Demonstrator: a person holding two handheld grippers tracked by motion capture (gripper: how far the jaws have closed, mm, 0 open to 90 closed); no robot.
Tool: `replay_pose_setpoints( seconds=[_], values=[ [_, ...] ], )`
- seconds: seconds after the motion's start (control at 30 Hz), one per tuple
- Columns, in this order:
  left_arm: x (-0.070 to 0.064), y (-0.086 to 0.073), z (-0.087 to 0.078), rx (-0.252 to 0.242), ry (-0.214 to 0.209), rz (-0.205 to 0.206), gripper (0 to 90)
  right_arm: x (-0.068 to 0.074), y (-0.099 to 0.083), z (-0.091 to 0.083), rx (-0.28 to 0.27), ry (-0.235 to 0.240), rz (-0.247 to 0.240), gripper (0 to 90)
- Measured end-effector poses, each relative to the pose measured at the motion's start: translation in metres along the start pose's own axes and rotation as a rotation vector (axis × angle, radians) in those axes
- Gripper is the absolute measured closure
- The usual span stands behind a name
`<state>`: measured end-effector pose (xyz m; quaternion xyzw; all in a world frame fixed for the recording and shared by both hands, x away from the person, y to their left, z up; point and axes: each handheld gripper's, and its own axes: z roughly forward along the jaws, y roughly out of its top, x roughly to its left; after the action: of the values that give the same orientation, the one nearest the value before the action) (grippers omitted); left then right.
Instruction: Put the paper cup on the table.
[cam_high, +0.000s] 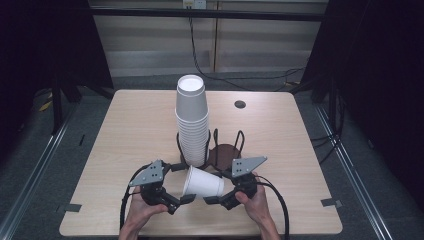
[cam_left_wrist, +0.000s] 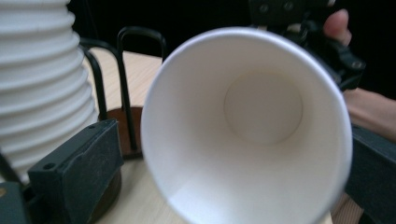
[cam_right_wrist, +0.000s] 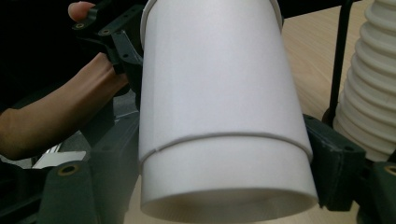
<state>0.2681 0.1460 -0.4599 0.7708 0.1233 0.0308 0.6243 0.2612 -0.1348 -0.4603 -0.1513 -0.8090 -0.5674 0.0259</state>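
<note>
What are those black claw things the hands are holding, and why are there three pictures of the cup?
A person sits at a wooden table and holds a pinching tool in each hand: the left gripper and the right gripper. One picture comes from a camera high above the table. The other two come from little cameras riding on the grippers, so they see things very close.

Between the grippers lies a single white paper cup, on its side. The left gripper view looks into its open mouth, the right gripper view sees its bottom end, where two cups seem nested. Behind it a tall stack of cups stands in a black wire holder.
</note>
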Motion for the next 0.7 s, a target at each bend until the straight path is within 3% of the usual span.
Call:
replay_pose_setpoints(
  seconds=[0.37, 0.7],
  values=[
    [0.001, 0.001, 0.012, 0.041, -0.061, 0.002, 1.7, 0.001, 0.0, 0.002, 0.009, 0.007, -0.01, 22.5],
    [0.001, 0.001, 0.013, 0.026, -0.096, -0.007, 3.9, 0.002, 0.001, 0.003, 0.01, 0.022, -0.024, 22.4]
  ],
)
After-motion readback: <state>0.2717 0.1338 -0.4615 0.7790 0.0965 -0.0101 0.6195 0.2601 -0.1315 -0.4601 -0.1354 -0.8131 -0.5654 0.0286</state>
